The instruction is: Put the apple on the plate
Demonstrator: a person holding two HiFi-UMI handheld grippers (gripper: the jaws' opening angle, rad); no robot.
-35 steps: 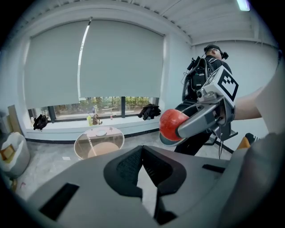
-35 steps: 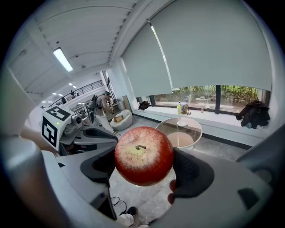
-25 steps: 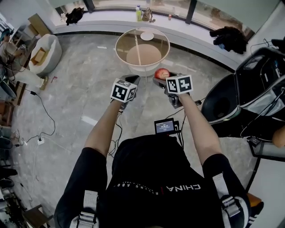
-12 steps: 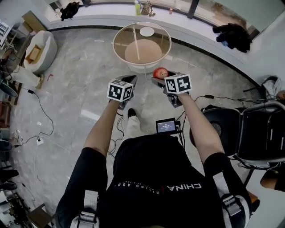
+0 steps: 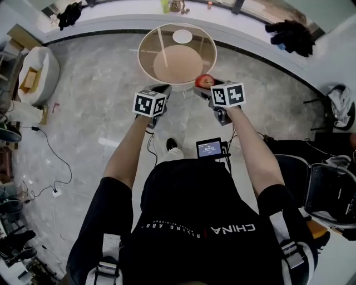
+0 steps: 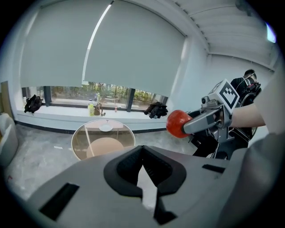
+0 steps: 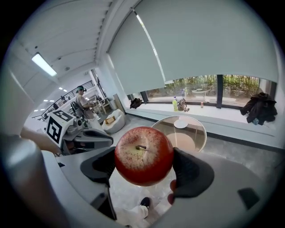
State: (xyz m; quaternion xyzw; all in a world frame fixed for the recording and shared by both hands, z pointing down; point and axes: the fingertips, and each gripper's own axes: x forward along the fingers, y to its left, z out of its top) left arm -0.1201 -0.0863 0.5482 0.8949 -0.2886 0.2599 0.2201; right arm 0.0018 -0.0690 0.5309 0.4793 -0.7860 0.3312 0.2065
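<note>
A red apple (image 5: 204, 81) (image 7: 144, 155) sits between the black pads of my right gripper (image 5: 203, 87) (image 7: 144, 167), which is shut on it, stem end facing the camera. It is held in the air just short of the near rim of a round glass table (image 5: 177, 53) (image 7: 180, 133). A small white plate (image 5: 182, 36) (image 7: 181, 124) lies on the table's far side. My left gripper (image 5: 162, 90) (image 6: 142, 171) hangs level beside the right one, shut with nothing in it. The left gripper view also shows the apple (image 6: 177, 123), the table (image 6: 103, 140) and the plate (image 6: 105, 128).
A window ledge (image 5: 111, 22) curves behind the table, with bottles (image 5: 166, 6) and dark clothes (image 5: 292, 36) on it. A beige armchair (image 5: 36, 72) stands at the left, cables (image 5: 53, 161) trail on the floor, and black chairs (image 5: 328, 189) stand at the right.
The person has walked toward the glass table, so both grippers now sit close to its near rim. The apple stays held in the right gripper. The left gripper is unchanged.
</note>
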